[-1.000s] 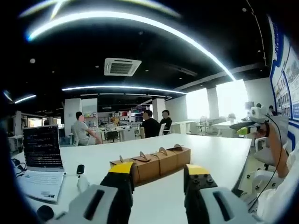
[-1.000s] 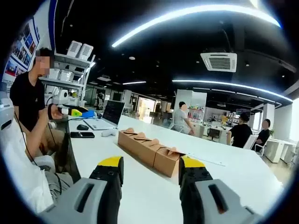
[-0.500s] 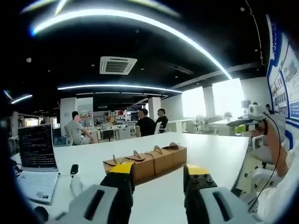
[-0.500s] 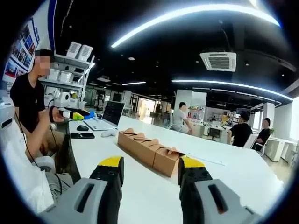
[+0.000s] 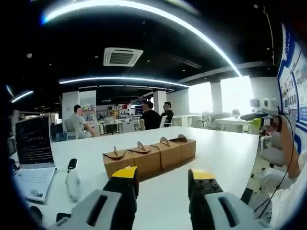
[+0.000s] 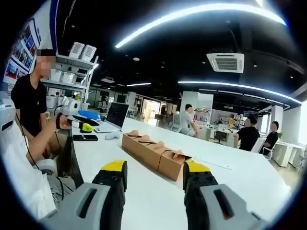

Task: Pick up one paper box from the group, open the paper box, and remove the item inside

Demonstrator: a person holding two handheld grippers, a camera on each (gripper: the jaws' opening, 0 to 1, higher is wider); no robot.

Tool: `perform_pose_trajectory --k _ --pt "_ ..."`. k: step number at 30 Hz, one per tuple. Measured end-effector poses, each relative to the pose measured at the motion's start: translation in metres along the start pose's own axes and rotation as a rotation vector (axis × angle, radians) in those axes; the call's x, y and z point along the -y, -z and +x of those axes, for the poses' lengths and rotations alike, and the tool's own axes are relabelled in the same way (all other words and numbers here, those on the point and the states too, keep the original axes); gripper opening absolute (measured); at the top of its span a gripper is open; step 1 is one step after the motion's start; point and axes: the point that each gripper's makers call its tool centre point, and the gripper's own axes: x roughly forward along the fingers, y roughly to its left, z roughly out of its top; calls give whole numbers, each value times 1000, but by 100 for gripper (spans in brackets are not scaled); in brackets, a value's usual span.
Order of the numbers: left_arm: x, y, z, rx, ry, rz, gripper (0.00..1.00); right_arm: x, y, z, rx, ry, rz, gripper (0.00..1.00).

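Four brown paper boxes (image 5: pixel 149 159) stand touching in a single row on a white counter (image 5: pixel 225 158), each with a curved tab rising from its closed lid. In the left gripper view the row runs from the near left toward the far right, just beyond the yellow-tipped jaws of the left gripper (image 5: pixel 163 178), which are spread apart and hold nothing. In the right gripper view the same row of paper boxes (image 6: pixel 154 154) slants from upper left toward the right gripper (image 6: pixel 155 173), whose jaws also stand apart and empty, the nearest box lying between them from this angle but not touching them.

To the left of the boxes in the left gripper view, a white computer mouse (image 5: pixel 72 184) and a small dark handset (image 5: pixel 72 164) lie on the counter beside an open laptop (image 5: pixel 32 155) with a dark screen. In the right gripper view a black phone (image 6: pixel 85 138) lies flat near the counter's far end, close to another open laptop (image 6: pixel 114 117).

A person in a black shirt (image 6: pixel 29 110) sits at the left edge of that view, holding a yellow-tipped device. Three other people (image 5: pixel 144 119) sit at desks well behind the counter, under long ceiling light strips (image 5: pixel 144 14) and a ceiling air vent (image 5: pixel 122 56).
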Motion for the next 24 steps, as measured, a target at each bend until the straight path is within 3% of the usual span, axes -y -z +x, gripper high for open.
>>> perform_pose_trajectory --k 3,11,24 --pt "0 -8 -4 33 -4 -6 42 -1 -1 1 4 -8 -1 47" --pt "5 -14 -3 55 -4 21 41 -6 1 4 -5 -26 -9 47" --pt "9 -15 -1 43 -7 22 41 -5 0 2 -3 -26 -15 47"
